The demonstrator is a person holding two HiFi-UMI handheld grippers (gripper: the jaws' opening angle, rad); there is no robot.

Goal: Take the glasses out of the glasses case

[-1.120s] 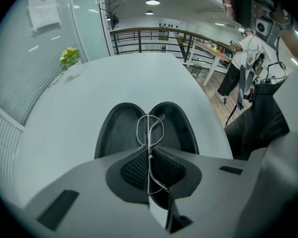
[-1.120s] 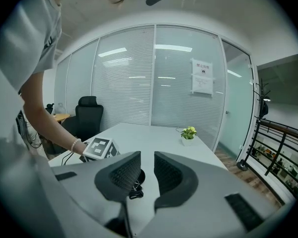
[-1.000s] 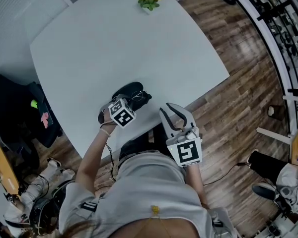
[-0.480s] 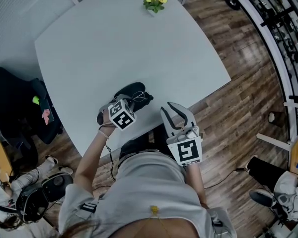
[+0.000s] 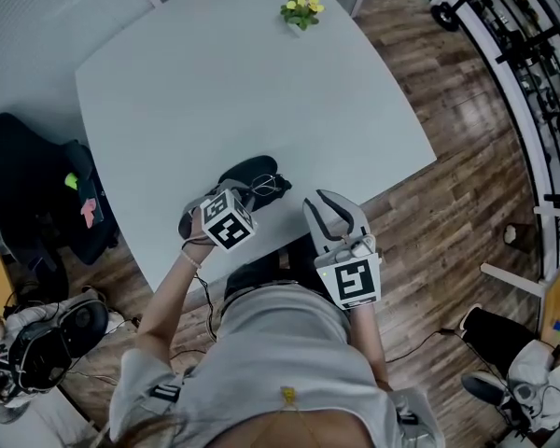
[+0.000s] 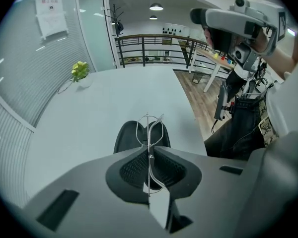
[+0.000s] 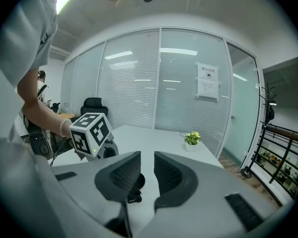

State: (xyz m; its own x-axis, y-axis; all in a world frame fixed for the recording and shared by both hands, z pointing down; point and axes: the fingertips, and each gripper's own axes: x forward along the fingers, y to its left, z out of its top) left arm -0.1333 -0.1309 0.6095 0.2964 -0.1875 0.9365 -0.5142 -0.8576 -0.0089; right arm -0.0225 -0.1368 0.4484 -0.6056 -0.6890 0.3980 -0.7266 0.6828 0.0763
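The thin wire-framed glasses (image 5: 267, 187) hang just over the open black glasses case (image 5: 245, 173), which lies near the front edge of the white table (image 5: 215, 82). My left gripper (image 5: 251, 199) is shut on one temple arm; in the left gripper view the glasses (image 6: 155, 131) stick out upright past the jaws (image 6: 150, 158), with the case (image 6: 125, 139) beneath them. My right gripper (image 5: 329, 200) hovers off the table edge to the right, slightly open with nothing between its fingers (image 7: 148, 175). It looks toward the left gripper's marker cube (image 7: 92, 133).
A small potted plant (image 5: 301, 10) stands at the far edge of the table. A black chair with clothes (image 5: 37, 194) is at the left. Wooden floor and a railing (image 5: 504, 73) lie to the right. The person's body fills the bottom of the head view.
Both grippers keep their places relative to the case and the left stays shut on the glasses. The head view has drifted a little.
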